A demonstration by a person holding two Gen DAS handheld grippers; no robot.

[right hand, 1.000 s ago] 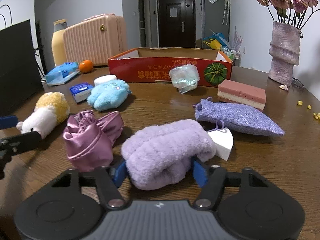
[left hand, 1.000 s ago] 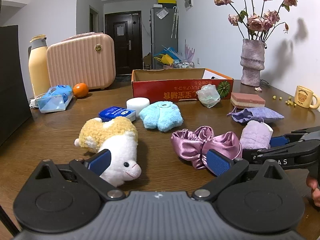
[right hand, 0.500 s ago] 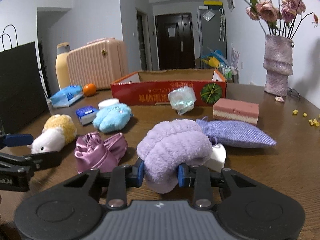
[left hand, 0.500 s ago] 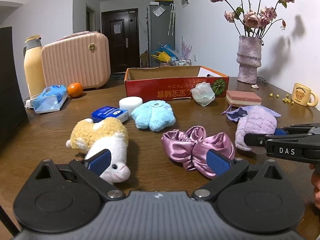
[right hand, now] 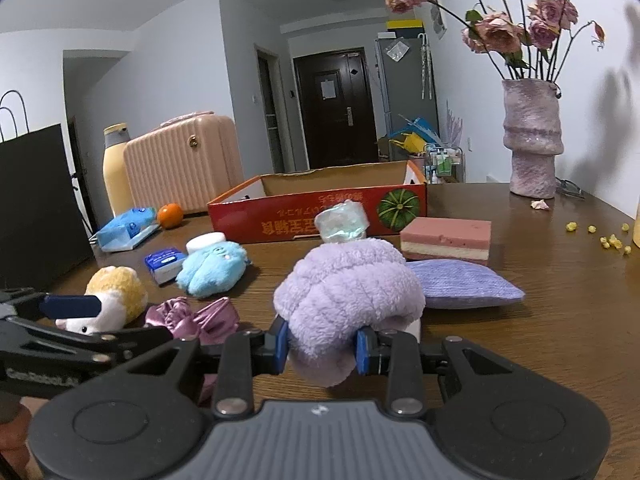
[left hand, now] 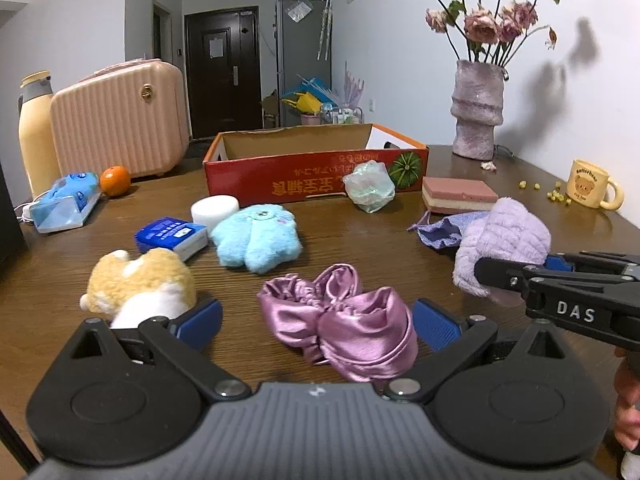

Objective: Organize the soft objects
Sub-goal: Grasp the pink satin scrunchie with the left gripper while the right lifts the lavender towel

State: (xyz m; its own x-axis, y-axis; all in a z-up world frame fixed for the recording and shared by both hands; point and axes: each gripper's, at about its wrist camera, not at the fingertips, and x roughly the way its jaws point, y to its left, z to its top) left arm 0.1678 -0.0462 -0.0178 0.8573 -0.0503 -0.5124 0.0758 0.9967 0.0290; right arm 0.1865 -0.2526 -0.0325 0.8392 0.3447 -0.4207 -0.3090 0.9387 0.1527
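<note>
Lifted off the table now, lilac fluffy roll (right hand: pixel 348 300), pinched tight in right gripper (right hand: pixel 322 350). Left to right: plush dog (left hand: pixel 140 284), pink satin scrunchie (left hand: pixel 340 320) between spread-wide left gripper (left hand: pixel 316 322) pads, purple pouch (right hand: pixel 464 284). Red box (left hand: pixel 312 176) behind, bare tabletop (right hand: pixel 540 340) at right.

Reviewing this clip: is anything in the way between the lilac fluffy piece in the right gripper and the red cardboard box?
The right gripper is shut on the lilac fluffy piece. Directly ahead, a clear wrapped bundle sits against the front wall of the red box. It looks low enough to lift over; nothing else blocks the path.
</note>
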